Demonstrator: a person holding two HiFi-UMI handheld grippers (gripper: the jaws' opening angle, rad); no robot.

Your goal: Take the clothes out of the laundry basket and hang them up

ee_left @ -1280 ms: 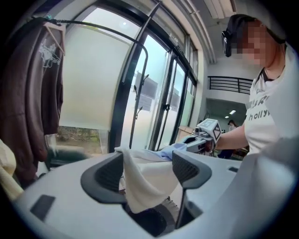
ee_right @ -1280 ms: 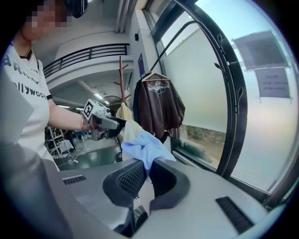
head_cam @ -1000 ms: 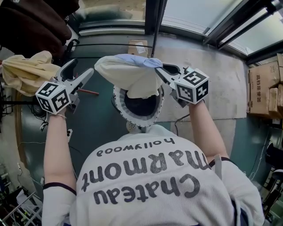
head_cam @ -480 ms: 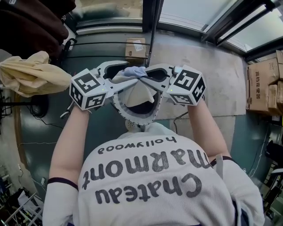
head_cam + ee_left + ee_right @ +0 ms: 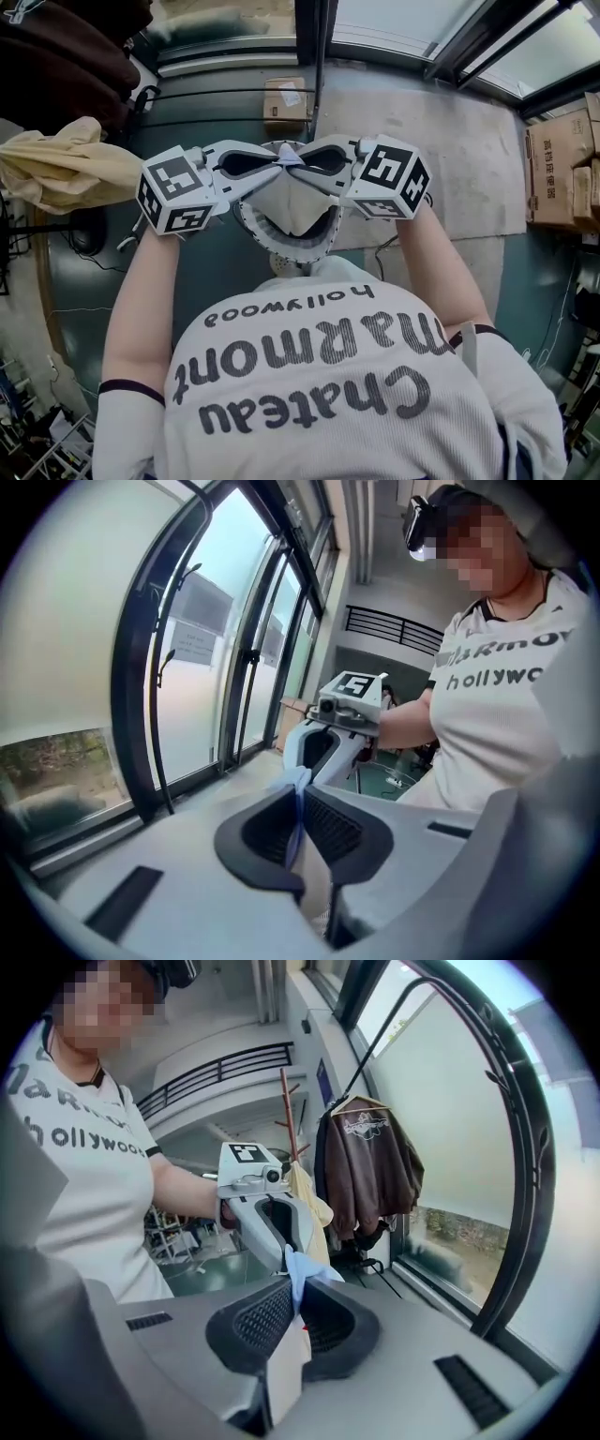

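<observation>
A cream garment (image 5: 292, 202) with a pale blue edge (image 5: 286, 155) hangs over the round white laundry basket (image 5: 281, 251) in front of the person. Both grippers meet tip to tip on that blue edge. My left gripper (image 5: 274, 167) is closing, and the blue cloth (image 5: 298, 782) is pinched between its ribbed pads. My right gripper (image 5: 302, 164) is shut on the same edge (image 5: 302, 1269), with cream fabric hanging below its jaws. In each gripper view the opposite gripper faces it closely: the right one (image 5: 319, 752) and the left one (image 5: 272, 1232).
A dark brown jacket (image 5: 367, 1162) hangs by the window at the left, with a beige garment (image 5: 66, 169) beside it. A cardboard box (image 5: 284, 97) lies beyond the basket. Stacked boxes (image 5: 562, 169) stand at the right. Window frames run along the far side.
The left gripper swung in from near the beige garment, met the right gripper and closed on the blue edge. The garment now hangs bunched and narrower over the basket.
</observation>
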